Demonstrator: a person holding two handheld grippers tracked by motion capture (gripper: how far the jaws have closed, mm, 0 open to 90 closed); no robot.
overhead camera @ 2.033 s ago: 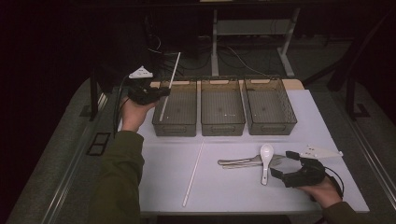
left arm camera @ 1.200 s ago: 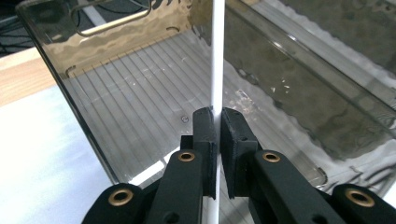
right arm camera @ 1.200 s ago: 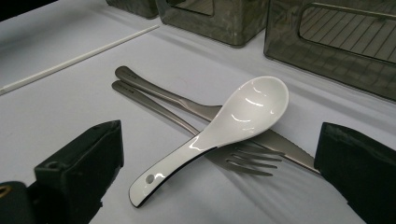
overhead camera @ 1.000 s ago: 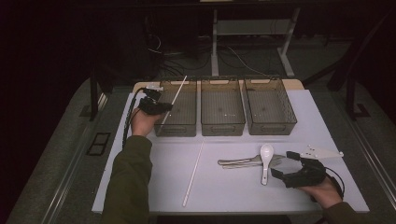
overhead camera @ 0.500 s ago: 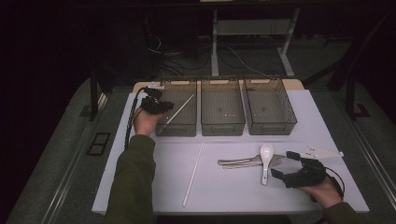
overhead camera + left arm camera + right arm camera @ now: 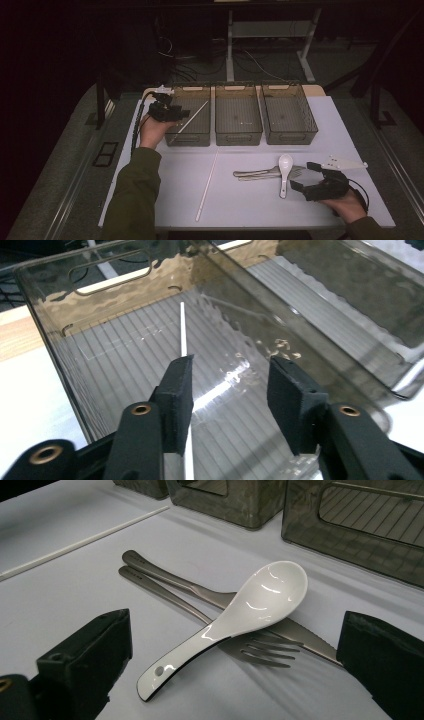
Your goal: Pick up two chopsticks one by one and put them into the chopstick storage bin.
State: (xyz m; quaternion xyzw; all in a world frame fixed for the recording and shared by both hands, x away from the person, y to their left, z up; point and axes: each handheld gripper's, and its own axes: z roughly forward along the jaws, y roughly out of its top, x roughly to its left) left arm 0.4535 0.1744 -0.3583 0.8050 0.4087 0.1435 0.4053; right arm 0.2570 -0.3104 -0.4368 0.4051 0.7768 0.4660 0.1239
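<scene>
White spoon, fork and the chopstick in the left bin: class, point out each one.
White spoon (image 6: 280,587), right gripper view, on its bowl.
Fork (image 6: 267,652), right gripper view, on its tines.
Chopstick (image 6: 183,332), left gripper view, on its shaft inside the bin.

Three smoked plastic bins (image 6: 238,121) in a row. Two white sticks: one in the left-hand bin (image 6: 192,118), one on the worktop (image 6: 207,185). One white ceramic spoon (image 6: 284,171), one metal fork (image 6: 210,625), one metal knife (image 6: 200,591).

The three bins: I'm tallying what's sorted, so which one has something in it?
The leftmost bin, by the left gripper: a white stick leans inside.
</scene>
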